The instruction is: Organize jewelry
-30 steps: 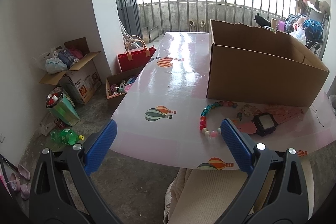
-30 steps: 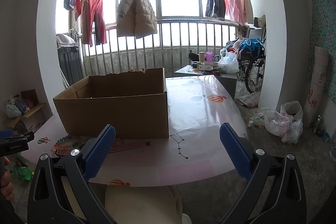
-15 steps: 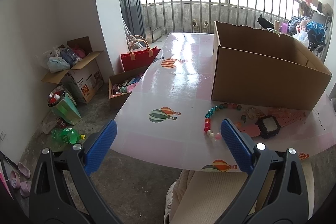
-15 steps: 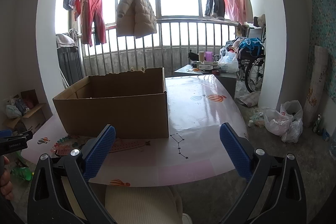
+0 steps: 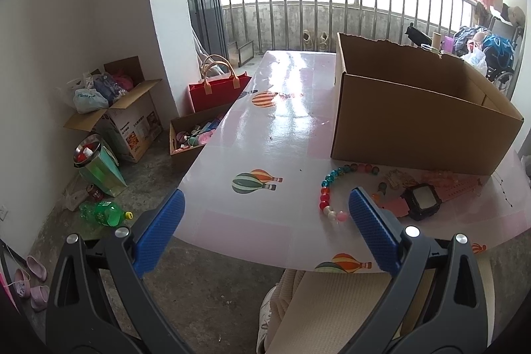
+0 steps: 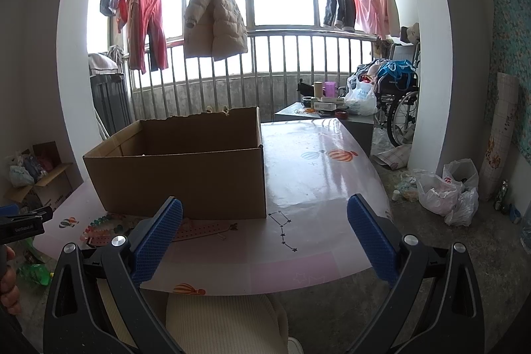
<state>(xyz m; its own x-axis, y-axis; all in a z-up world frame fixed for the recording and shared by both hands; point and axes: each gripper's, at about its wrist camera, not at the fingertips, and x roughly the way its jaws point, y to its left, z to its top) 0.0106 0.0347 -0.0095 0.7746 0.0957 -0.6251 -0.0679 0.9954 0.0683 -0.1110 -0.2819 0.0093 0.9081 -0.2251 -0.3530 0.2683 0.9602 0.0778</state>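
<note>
Left wrist view, left to right. Beyond left blue pad (image 5: 158, 233): floor clutter, namely green bottle (image 5: 105, 213), open carton of bags (image 5: 114, 118), red tote (image 5: 219, 88). Left gripper (image 5: 264, 229) wide open, jaws far apart, nothing between them; held over near edge of table (image 5: 265, 135), short of the jewelry. Between jaws, farther out: balloon print (image 5: 255, 180) on pink tablecloth. Just inside and ahead of right pad (image 5: 371, 233): bead bracelet (image 5: 332, 188), curved string of teal, red, white and pink beads, flat on table, partly hidden behind that pad. Right of right pad: black watch (image 5: 422, 201) with pink strap (image 5: 459, 184), flat on table; small gold-coloured piece (image 5: 396, 179) just behind it, detail too small to tell. Past all these: open cardboard box (image 5: 415, 118), upright, near wall standing just behind the jewelry.

Right wrist view, left to right. At far left edge: part of other gripper body (image 6: 23, 223) and fingertips of a hand (image 6: 8, 281). Left of left pad (image 6: 156, 243): bead bracelet (image 6: 99, 226) on table. Behind left pad: pink strap (image 6: 202, 229), partly covered by pad. Cardboard box (image 6: 179, 178) ahead, above left jaw. Right gripper (image 6: 262, 238) wide open, empty, hovering at near table edge. Between jaws: dotted star print (image 6: 282, 229) on bare cloth. Right of right pad (image 6: 371, 243): floor with plastic bags (image 6: 448, 191); wheelchair (image 6: 403, 108) farther back.
</note>
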